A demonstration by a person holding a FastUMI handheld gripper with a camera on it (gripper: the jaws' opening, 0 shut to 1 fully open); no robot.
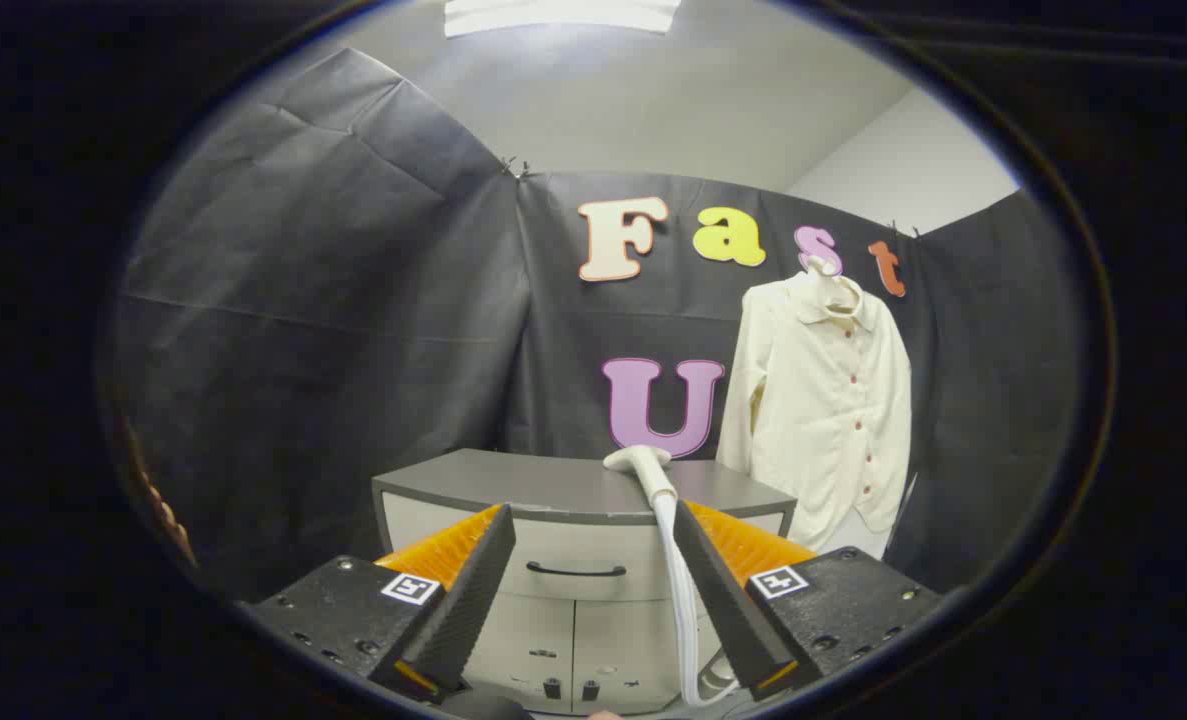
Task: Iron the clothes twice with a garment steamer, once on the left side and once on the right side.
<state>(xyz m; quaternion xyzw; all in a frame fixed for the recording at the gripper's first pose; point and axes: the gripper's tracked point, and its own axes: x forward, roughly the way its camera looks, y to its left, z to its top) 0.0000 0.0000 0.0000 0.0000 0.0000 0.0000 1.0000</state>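
A cream button-up shirt hangs on a hanger against the black wall, beyond the fingers and off to the right. The white steamer head lies on top of a grey cabinet, just ahead of the fingers. Its white hose drops over the cabinet's front edge and runs down close beside the right finger. My gripper stands open, short of the cabinet, with nothing between its fingers.
The cabinet has a drawer with a dark handle and two lower doors. Black cloth walls close in the booth on the left, back and right. A small part of the steamer base sits low by the right finger.
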